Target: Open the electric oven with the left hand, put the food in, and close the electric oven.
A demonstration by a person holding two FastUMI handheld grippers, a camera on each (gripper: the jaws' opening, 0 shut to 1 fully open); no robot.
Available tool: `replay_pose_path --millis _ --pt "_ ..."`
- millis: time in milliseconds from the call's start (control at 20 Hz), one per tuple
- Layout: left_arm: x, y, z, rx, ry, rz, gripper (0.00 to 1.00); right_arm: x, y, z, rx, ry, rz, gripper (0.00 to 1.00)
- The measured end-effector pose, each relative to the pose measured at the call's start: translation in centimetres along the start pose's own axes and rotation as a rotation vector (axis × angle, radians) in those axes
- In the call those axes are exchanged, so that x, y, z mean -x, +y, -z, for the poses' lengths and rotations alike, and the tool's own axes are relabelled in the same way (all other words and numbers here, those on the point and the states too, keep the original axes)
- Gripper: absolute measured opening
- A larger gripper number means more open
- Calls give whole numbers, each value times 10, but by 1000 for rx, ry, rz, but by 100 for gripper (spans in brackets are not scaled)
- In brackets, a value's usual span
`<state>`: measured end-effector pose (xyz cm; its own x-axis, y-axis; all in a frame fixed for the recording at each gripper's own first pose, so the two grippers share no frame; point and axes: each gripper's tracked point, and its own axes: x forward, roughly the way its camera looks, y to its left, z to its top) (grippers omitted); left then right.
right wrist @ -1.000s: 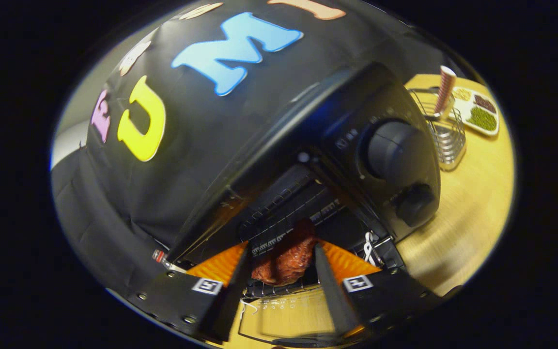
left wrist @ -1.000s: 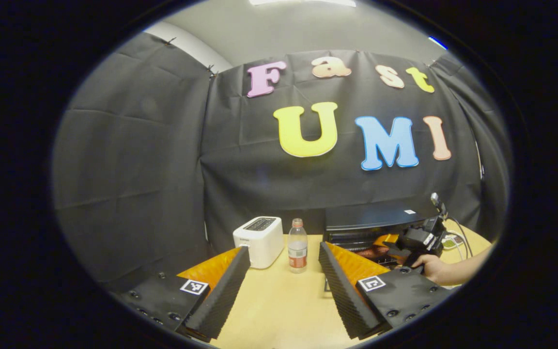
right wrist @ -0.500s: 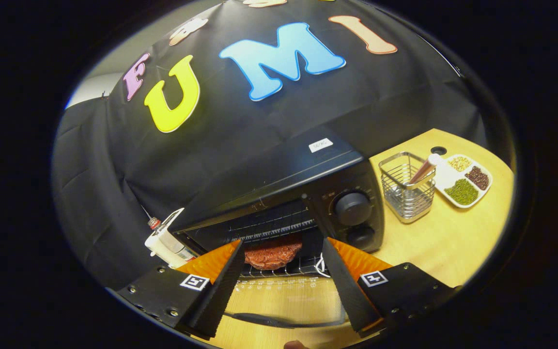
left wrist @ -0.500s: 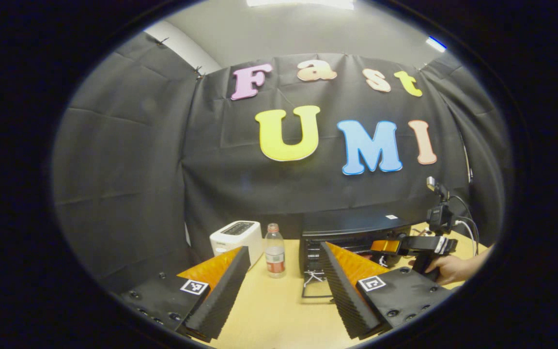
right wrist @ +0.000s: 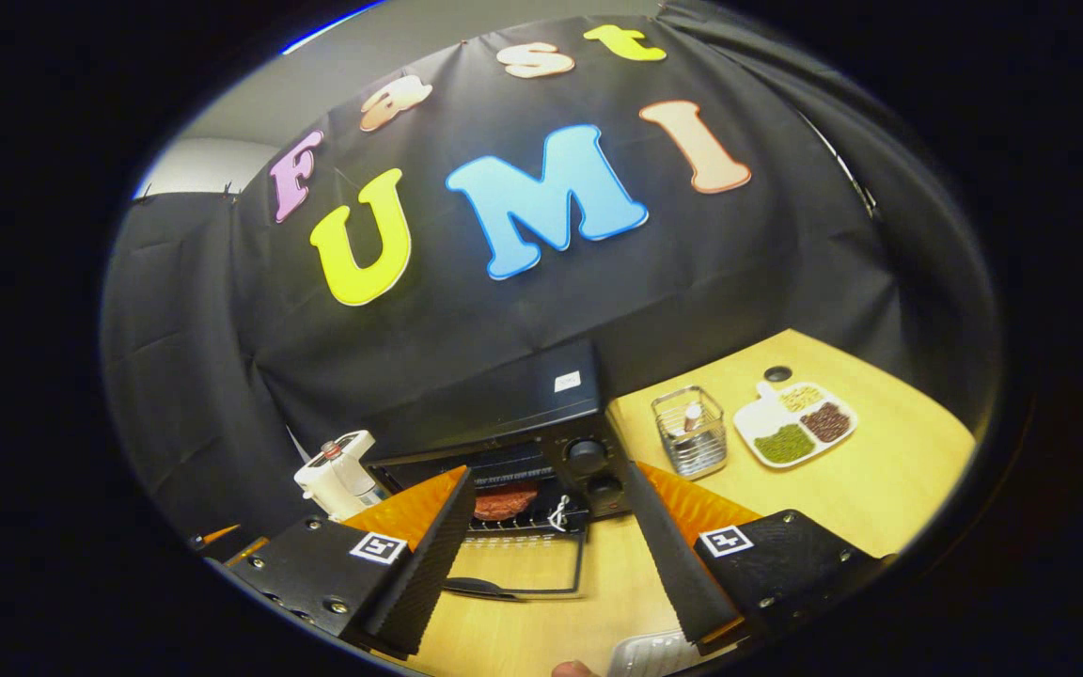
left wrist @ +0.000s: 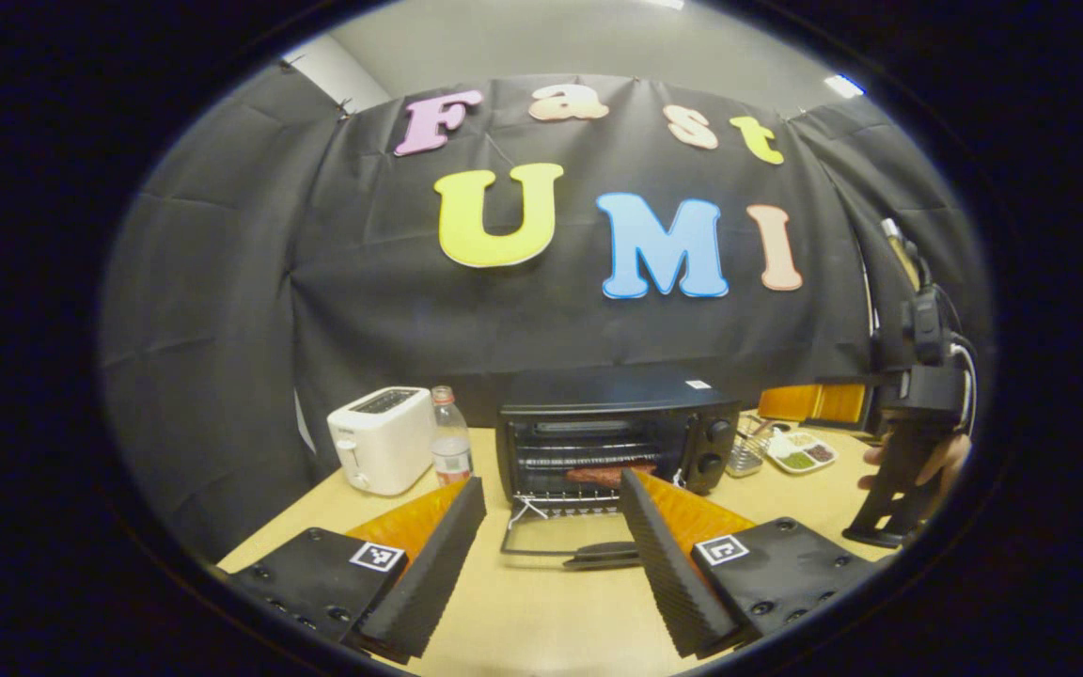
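The oven sits at mid-frame in the left gripper view, its door dropped flat on the worktop, the food on the rack inside. My left tongs gape apart with nothing in them, just short of the door handle. My right tongs gape too, empty. If I scoop the handle off-centre, I reckon the door slips and bangs down, or shoves the oven toward the toaster.
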<state>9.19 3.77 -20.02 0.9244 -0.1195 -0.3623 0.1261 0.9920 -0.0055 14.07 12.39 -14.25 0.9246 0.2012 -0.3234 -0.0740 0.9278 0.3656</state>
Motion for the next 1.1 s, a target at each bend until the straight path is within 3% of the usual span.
replay_pose_path --millis 150,300,400,500,700,1100 --pt "-7 -22 21 6 54 38 100 30 -20 -16 41 -49 48 97" --pt "-15 -37 46 13 118 60 91 59 -36 -31 66 -86 92 97" --pt "-22 -44 67 11 170 66 100 77 -45 -38 102 -112 121 97" --pt "-28 -48 87 4 223 69 97 93 -52 -44 153 -138 146 97" --pt "-41 -56 127 9 333 84 97 116 -61 -52 228 -168 194 98" --pt "-78 -63 189 5 488 78 98 139 -79 -64 246 -188 284 98"
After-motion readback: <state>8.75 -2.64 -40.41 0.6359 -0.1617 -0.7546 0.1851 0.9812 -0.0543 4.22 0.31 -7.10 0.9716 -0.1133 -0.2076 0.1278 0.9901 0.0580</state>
